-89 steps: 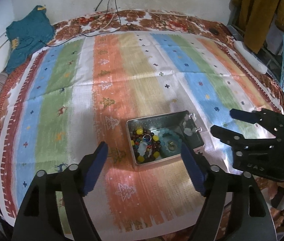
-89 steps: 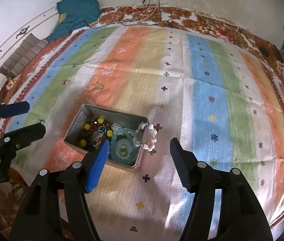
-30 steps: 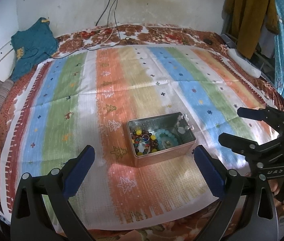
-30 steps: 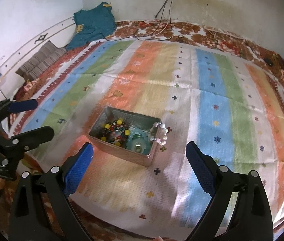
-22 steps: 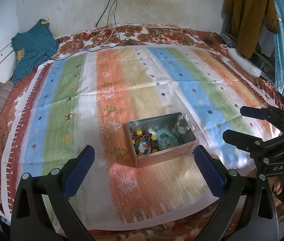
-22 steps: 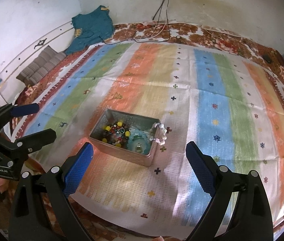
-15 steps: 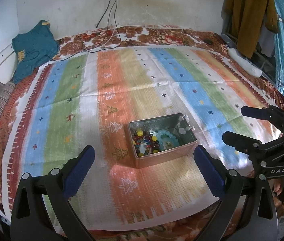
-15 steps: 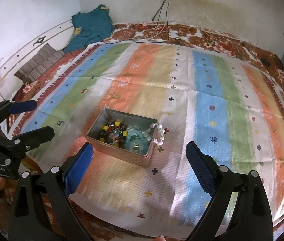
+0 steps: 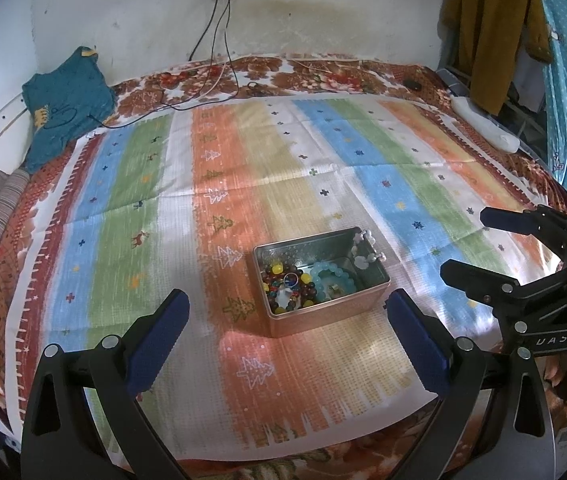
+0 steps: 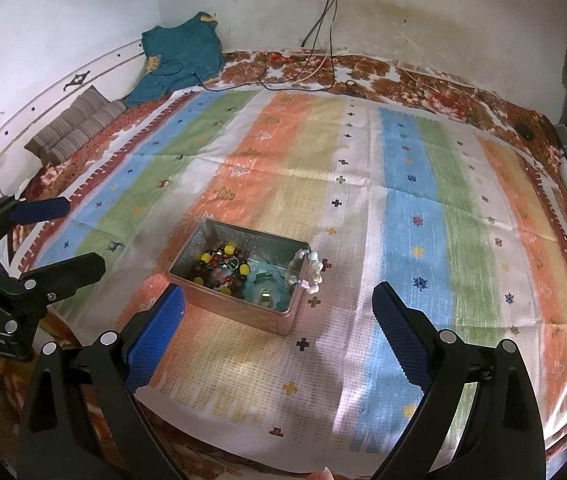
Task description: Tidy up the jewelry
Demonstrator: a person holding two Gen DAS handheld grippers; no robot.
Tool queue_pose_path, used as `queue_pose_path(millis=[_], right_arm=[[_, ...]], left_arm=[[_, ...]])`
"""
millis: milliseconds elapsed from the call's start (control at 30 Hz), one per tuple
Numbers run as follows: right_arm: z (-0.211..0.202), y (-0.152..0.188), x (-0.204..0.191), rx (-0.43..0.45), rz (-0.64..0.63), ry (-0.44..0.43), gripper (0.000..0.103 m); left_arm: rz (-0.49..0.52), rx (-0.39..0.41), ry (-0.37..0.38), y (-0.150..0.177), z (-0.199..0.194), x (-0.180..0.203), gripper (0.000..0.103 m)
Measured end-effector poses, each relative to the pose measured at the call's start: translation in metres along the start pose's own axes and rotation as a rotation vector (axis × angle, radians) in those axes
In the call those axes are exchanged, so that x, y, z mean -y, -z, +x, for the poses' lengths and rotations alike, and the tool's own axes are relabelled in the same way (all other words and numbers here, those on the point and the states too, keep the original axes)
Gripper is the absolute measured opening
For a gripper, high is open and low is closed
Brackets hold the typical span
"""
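Both grippers held off the near edge of the bed, nothing held. Left gripper [image 9: 285,334] fingers wide apart; right gripper [image 10: 277,326] fingers wide apart too. Tin [image 9: 367,298] sits on the striped sheet [image 9: 323,152], near the near edge, about mid-width, on the orange/yellow stripes. Inside: dark and yellow beads [image 9: 283,286] on the left side, light blue bracelet [image 9: 333,280] on the right side, both flat on the bottom. White bracelet [image 10: 309,266] hangs over the tin's right rim, part inside, part outside. Teal cloth [image 9: 65,100] at the far left corner, cables [image 9: 211,80] along the far edge, well apart from the tin.
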State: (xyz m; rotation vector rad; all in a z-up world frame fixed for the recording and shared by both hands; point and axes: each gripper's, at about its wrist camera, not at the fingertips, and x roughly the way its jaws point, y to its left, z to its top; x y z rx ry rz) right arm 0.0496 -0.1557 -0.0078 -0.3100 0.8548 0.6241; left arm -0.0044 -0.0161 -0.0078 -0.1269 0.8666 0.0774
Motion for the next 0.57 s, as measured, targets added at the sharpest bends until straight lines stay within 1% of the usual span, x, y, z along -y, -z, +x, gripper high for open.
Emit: queue_pose_path(millis=[567], right_arm=[[-0.0009, -0.0001, -0.0010, -0.003, -0.004, 0.000, 0.095]], left_arm=[[0.002, -0.002, 0.010, 0.0016, 0.0004, 0.0024, 0.097]])
